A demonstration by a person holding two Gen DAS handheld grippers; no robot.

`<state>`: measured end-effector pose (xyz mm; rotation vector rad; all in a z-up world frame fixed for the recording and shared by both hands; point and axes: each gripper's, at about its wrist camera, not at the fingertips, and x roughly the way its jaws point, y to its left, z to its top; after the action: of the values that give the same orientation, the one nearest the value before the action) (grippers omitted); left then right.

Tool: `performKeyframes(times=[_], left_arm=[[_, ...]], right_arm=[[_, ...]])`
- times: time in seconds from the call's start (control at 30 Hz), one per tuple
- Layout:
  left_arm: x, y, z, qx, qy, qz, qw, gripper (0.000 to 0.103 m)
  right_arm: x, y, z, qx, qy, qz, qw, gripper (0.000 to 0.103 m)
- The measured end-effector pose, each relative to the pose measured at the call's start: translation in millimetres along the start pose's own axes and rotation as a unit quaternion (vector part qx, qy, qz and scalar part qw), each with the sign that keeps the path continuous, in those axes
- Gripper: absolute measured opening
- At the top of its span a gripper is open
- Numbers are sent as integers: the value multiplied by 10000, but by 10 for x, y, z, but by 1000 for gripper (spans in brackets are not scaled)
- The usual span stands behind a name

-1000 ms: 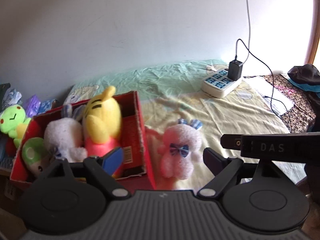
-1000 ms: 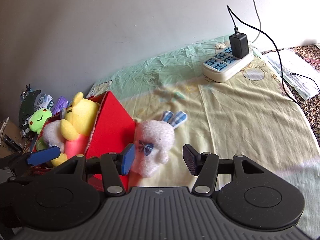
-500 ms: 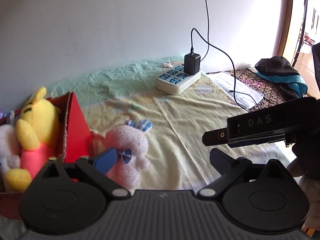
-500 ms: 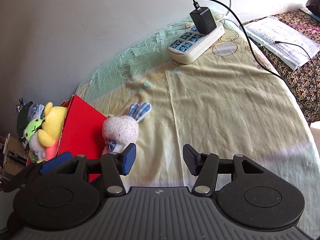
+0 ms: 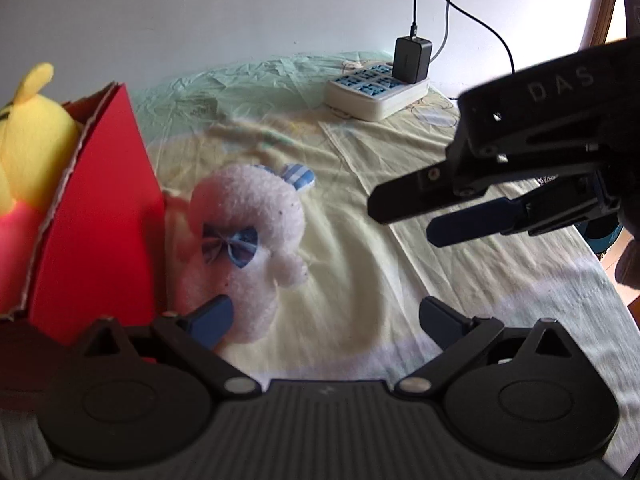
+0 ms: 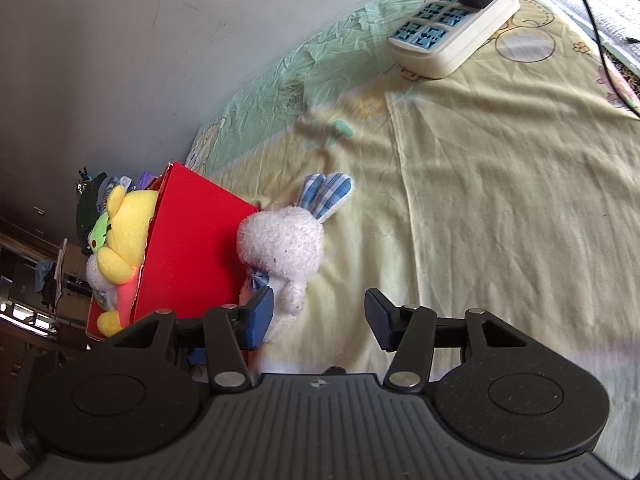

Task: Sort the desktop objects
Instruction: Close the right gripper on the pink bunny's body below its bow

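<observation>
A pink plush rabbit (image 5: 244, 240) with checked blue ears and a blue bow lies on the yellow sheet, against the side of a red box (image 5: 100, 216). It also shows in the right wrist view (image 6: 284, 248), next to the red box (image 6: 192, 256). A yellow plush (image 6: 124, 236) and other soft toys sit in the box. My left gripper (image 5: 324, 316) is open and empty, low over the sheet just right of the rabbit. My right gripper (image 6: 320, 316) is open and empty, its left finger beside the rabbit. It shows from the side in the left wrist view (image 5: 420, 216).
A white power strip (image 5: 376, 92) with a black charger and cable lies at the far side of the sheet; it also shows in the right wrist view (image 6: 452, 28). Papers (image 6: 600, 12) lie at the right edge. A wall stands behind. Clutter (image 6: 48, 280) lies left of the box.
Both grippers have moved closer and lower toward the rabbit. The right gripper now fills the upper right of the left wrist view. Both stay open.
</observation>
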<state>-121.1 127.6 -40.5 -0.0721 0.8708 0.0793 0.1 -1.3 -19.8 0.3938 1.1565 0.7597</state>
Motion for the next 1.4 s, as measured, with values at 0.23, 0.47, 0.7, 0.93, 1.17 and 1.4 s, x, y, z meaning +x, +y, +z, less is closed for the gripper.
performKeyframes(times=[0.23, 0.47, 0.7, 0.93, 1.17, 1.4], left_arm=[[94, 0, -4, 205, 103, 61, 9997, 98], [106, -19, -34, 268, 252, -17, 9993, 98], [128, 1, -49, 322, 374, 167, 9986, 93], [121, 3, -33, 375, 401, 291, 9981, 91], [-30, -44, 15, 417, 270, 13, 9988, 94], [-126, -118, 85, 240, 111, -341, 9991, 95]], right_arm=[[407, 89, 91, -72, 507, 389, 9979, 54], [760, 107, 174, 8, 1002, 626, 9930, 55], [985, 37, 191, 249, 1230, 699, 9896, 55], [975, 61, 158, 136, 1169, 825, 9896, 41], [670, -109, 150, 79, 930, 742, 9929, 26], [301, -433, 102, 156, 762, 435, 9960, 12]])
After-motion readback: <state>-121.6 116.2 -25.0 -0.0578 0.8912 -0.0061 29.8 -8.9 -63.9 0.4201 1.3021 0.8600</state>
